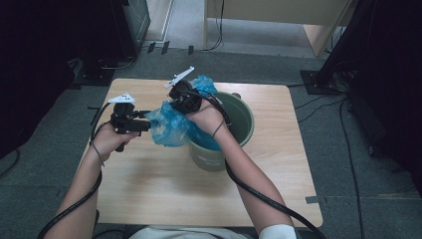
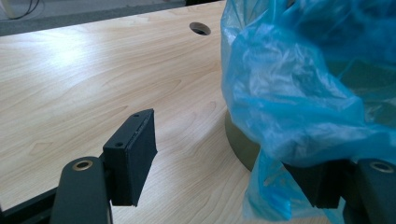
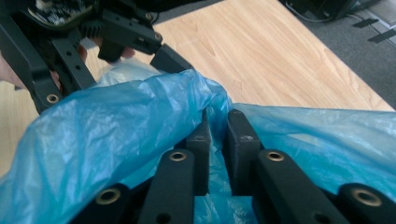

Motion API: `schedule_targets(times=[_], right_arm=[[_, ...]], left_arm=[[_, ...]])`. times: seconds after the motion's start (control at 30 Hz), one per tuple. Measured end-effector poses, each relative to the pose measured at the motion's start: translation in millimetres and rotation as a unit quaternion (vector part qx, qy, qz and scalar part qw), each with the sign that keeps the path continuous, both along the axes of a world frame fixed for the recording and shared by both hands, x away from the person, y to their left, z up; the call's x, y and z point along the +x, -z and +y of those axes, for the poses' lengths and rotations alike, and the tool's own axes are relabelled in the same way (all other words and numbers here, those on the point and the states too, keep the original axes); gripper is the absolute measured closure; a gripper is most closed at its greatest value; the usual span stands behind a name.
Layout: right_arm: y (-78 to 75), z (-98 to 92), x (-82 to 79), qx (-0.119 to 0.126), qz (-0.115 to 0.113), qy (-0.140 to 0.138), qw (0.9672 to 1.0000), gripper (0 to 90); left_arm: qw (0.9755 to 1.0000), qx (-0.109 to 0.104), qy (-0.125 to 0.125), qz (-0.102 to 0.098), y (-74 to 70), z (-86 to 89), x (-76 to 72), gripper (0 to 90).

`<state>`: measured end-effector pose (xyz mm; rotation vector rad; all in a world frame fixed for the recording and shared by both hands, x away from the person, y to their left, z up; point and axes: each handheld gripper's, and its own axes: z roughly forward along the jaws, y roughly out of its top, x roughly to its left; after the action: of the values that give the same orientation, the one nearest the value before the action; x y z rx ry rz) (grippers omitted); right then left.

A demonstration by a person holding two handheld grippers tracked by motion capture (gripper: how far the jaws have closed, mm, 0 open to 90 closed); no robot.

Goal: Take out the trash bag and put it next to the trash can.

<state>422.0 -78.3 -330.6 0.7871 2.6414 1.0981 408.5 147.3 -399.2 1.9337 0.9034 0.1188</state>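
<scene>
My right tongs [image 3: 218, 140] pinch the blue bag [image 3: 116, 121] over the green bucket [image 1: 239, 124] on the tabletop [image 1: 149, 179], its folds hiding one jaw of my wide-open left tongs [image 2: 229, 163].

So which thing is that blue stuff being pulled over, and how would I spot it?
Start at the pale wooden table. Right of its middle stands a green bucket, round and open at the top. It is the table's one container, with a thin blue plastic bag draped over its near-left rim.
</scene>
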Motion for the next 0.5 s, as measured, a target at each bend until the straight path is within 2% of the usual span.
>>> schedule_targets(times=[0.17, 0.3, 0.5], right_arm=[[4.7, 5.2, -0.6, -0.024, -0.002, -0.019, 0.9995, 70.0], [8.5, 7.7, -0.6, -0.044, 0.001, -0.036, 0.9984, 54.3], [13.5, 8.5, -1.5, -0.051, -0.001, -0.043, 0.9978, 34.0]], left_arm=[[1.0000, -0.001, -0.002, 0.000, 0.1, 1.2, 0.3, 28.9], [1.0000, 0.000, -0.003, 0.001, 0.9, 1.6, 0.6, 28.9], [1.0000, -0.001, -0.004, 0.003, 2.1, 1.6, 0.9, 28.9]])
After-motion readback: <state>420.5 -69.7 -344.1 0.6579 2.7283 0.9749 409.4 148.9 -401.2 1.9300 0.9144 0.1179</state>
